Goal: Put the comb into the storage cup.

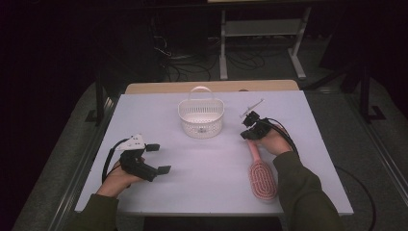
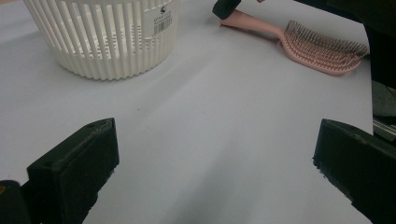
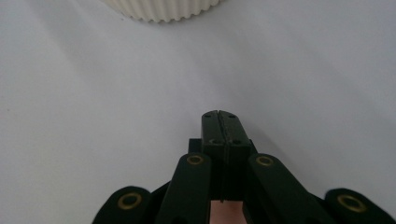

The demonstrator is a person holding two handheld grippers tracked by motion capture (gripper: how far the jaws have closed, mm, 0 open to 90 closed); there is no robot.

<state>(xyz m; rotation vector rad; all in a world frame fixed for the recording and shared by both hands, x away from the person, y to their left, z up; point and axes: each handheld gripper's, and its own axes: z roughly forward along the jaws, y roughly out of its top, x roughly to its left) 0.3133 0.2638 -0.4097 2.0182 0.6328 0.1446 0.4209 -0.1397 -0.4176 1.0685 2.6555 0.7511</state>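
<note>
A: Start at the right gripper (image 3: pixel 219 114). How do its jaws stand?

B: Pressed together, tip to tip, in the right gripper view. A strip of pink shows low between them near their base, so I judge they are pinching the handle of the pink plastic hairbrush with the oval bristled head (image 1: pixel 261 174).

A: Is the brush off the table?

B: It looks not. In the high view it lies on the white tabletop (image 1: pixel 202 168) at the near right, head toward the person and handle pointing away, with the right gripper (image 1: pixel 251 126) at the far end of that handle. The left gripper view shows the brush (image 2: pixel 313 46) flat on the surface, a black jaw tip at its handle end.

A: And the left gripper (image 1: pixel 158 158)?

B: Jaws spread wide, nothing between them but bare table. It sits at the near left, in the person's hand, well apart from the brush.

A: Where would the brush go?

B: Likely into the white slotted plastic basket with a hoop handle (image 1: pixel 201 117), standing at the far middle of the table, just left of the right gripper. It looks empty.

A: So how far along?

B: Early, by my reading. The grasp seems made; lifting, carrying to the left and dropping the brush into the basket are all left.
</note>
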